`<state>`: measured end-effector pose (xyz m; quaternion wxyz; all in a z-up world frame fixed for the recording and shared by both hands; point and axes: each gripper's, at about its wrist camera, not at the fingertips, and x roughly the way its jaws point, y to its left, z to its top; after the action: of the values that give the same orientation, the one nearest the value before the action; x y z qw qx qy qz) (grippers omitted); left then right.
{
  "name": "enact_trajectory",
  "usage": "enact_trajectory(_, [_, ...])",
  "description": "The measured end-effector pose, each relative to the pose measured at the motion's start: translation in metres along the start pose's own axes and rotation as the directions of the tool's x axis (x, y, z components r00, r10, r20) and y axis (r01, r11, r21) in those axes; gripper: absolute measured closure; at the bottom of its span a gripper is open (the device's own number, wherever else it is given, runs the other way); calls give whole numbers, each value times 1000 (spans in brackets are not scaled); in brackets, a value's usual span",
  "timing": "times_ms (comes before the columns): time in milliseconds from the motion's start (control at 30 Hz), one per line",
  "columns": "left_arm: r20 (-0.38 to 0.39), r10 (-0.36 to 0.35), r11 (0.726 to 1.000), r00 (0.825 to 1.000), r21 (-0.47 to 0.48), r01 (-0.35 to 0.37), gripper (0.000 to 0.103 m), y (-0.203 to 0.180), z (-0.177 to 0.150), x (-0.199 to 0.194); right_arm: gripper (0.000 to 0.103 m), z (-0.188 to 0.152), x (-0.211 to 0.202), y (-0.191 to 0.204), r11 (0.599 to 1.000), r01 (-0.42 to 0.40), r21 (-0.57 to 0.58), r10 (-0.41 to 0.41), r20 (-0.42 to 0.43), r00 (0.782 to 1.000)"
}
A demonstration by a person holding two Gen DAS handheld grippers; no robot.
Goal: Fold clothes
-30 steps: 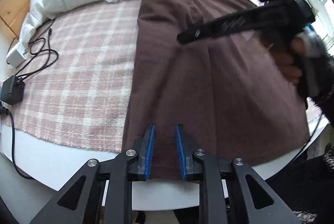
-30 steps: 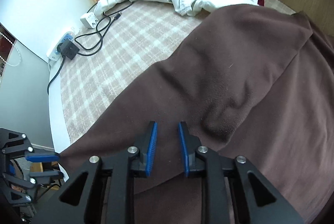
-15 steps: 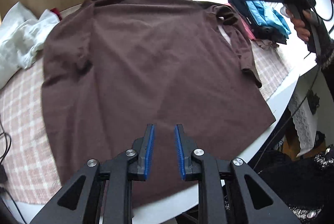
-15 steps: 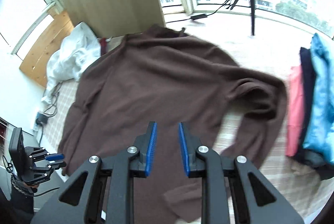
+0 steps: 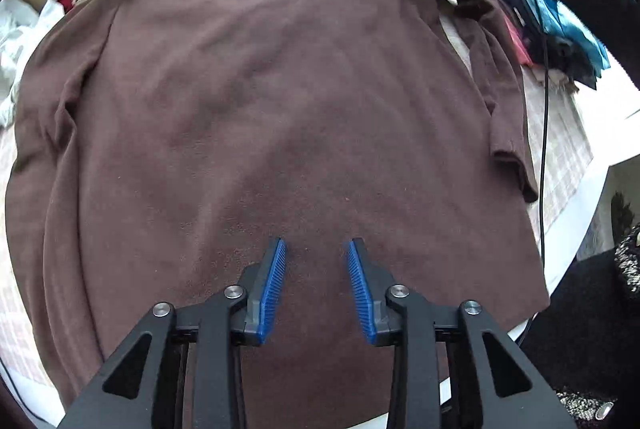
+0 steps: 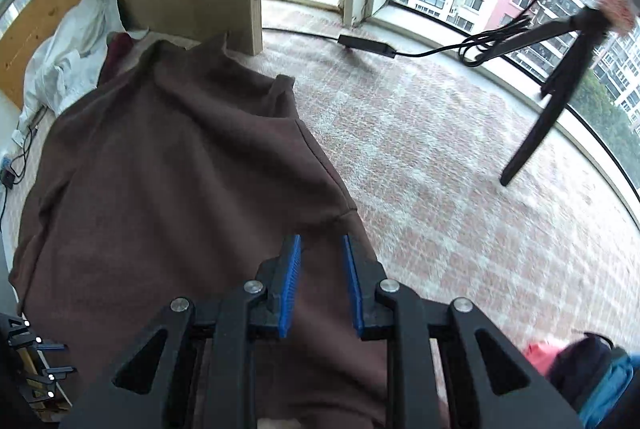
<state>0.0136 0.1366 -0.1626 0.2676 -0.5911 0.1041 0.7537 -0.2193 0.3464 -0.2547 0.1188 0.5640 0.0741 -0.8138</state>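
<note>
The left gripper (image 5: 316, 281) hangs with its blue pads spread apart, nothing between them, over the lower middle of the brown sweater (image 5: 260, 101). The sweater lies spread flat on the checked cloth (image 6: 440, 157), one sleeve (image 5: 504, 109) running down its right side. The right gripper (image 6: 320, 277) is likewise parted and empty above the sweater's shoulder seam. A white garment (image 6: 68, 61) is heaped at the far left; blue and pink clothes (image 5: 552, 25) lie to the right

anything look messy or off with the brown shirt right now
The brown shirt lies mostly flat, but its right sleeve is bunched and twisted near the shoulder, and the left side has folds. Nothing looks damaged.
</note>
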Motion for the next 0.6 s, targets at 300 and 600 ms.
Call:
enact_trajectory(300, [-35, 52, 999, 998, 8, -52, 61, -19, 3, 3, 95, 9, 30, -8, 997, -4, -81, 6, 30, 1000])
enact_trajectory(600, [-51, 65, 998, 997, 8, -65, 57, -29, 5, 1, 71, 51, 6, -12, 997, -21, -74, 26, 69, 997])
